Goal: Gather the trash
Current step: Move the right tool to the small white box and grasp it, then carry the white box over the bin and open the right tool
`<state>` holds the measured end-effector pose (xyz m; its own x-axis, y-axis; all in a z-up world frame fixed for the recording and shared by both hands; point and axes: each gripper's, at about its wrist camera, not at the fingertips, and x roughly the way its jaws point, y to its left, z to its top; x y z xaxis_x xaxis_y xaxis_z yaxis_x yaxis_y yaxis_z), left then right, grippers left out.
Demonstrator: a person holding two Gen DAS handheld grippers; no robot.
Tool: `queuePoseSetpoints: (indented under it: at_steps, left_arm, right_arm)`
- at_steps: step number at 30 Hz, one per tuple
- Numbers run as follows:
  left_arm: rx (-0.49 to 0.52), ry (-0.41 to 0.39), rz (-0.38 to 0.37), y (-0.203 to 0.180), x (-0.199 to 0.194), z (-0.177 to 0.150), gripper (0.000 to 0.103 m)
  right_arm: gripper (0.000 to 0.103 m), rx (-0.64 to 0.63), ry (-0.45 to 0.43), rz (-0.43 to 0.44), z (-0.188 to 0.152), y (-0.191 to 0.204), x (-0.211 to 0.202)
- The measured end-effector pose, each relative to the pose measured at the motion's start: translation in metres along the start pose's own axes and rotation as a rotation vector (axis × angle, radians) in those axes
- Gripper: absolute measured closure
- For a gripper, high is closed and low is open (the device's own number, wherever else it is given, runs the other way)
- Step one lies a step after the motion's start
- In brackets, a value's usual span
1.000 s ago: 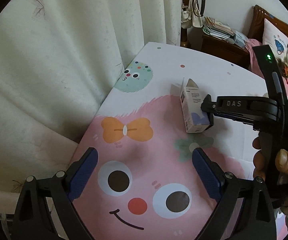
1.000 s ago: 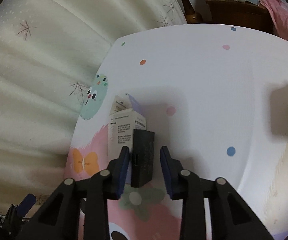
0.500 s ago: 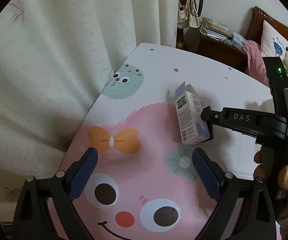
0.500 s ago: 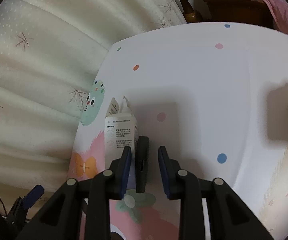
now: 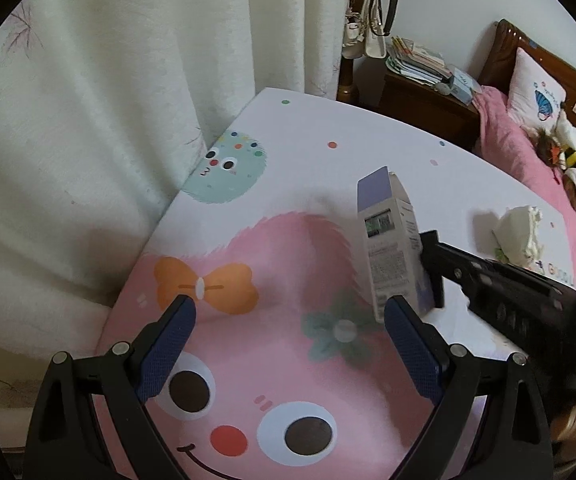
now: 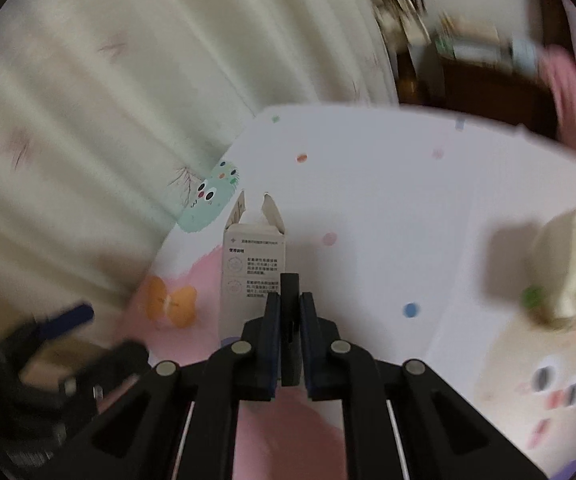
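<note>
Clamped between the dark blue pads of the right gripper (image 6: 287,320) was a thin black flat piece, and a small white-and-lavender cardboard box (image 6: 252,276) printed with fine text stood upright just left of that piece, touching the left finger. Whether the black piece belonged to the box could not be told from the right wrist view, which was blurred by motion. The box's top flaps were seen standing open. From the left wrist view the same cardboard box (image 5: 394,248) was seen tilted and lifted clear of the cartoon-printed pink and white tabletop (image 5: 271,240), with the black arm of the right gripper (image 5: 432,268) pressed against its lower right side. The left gripper (image 5: 290,332) was held low over the table with its blue-padded fingers (image 5: 165,344) spread wide apart and nothing between them; its right pad sat just beside the bottom corner of the box, though contact could not be judged. A crumpled white tissue wad (image 5: 518,234) lay on the table's far right part, well apart from the box. Pale cream curtains (image 5: 107,100) with faint leaf sprigs hung behind the table, and a dark wooden nightstand (image 5: 420,100) stacked with papers stood beyond it.
</note>
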<state>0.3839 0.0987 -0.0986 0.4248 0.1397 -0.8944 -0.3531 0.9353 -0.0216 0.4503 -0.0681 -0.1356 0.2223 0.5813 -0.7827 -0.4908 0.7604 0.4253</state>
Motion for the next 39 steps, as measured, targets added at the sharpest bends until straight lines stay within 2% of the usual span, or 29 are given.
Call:
queuePoseSetpoints:
  at_steps: [6,10,16,21,25,30,35,39]
  left_arm:
    - [0.009,0.025,-0.122,-0.012,-0.003,-0.008,0.009]
    - [0.005,0.049,-0.213,-0.018,0.004,-0.014,0.009]
    - [-0.032,0.15,-0.35,-0.021,0.031,-0.028,0.01]
    - [-0.005,0.176,-0.366,-0.026,0.032,-0.044,0.013]
    - [0.023,0.182,-0.374,-0.026,0.019,-0.061,0.013]
    - [0.075,0.18,-0.391,-0.014,-0.01,-0.091,0.013]
    - [0.154,0.176,-0.419,0.007,-0.048,-0.135,0.013]
    - [0.22,0.169,-0.449,0.032,-0.08,-0.171,0.02]
  right_arm:
    - [0.094,-0.077,-0.001,-0.041,-0.027,0.005,-0.02]
    - [0.094,-0.087,0.009,-0.033,-0.047,0.005,-0.025]
    - [0.094,-0.105,0.023,-0.013,-0.076,0.008,-0.034]
    - [0.094,-0.1,0.047,-0.006,-0.096,0.014,-0.043]
    - [0.094,-0.09,0.058,-0.004,-0.114,0.024,-0.055]
    - [0.094,-0.065,0.061,-0.017,-0.143,0.045,-0.074]
    - [0.094,-0.024,0.047,-0.048,-0.18,0.074,-0.099]
    - [0.094,0.036,0.035,-0.085,-0.223,0.108,-0.121]
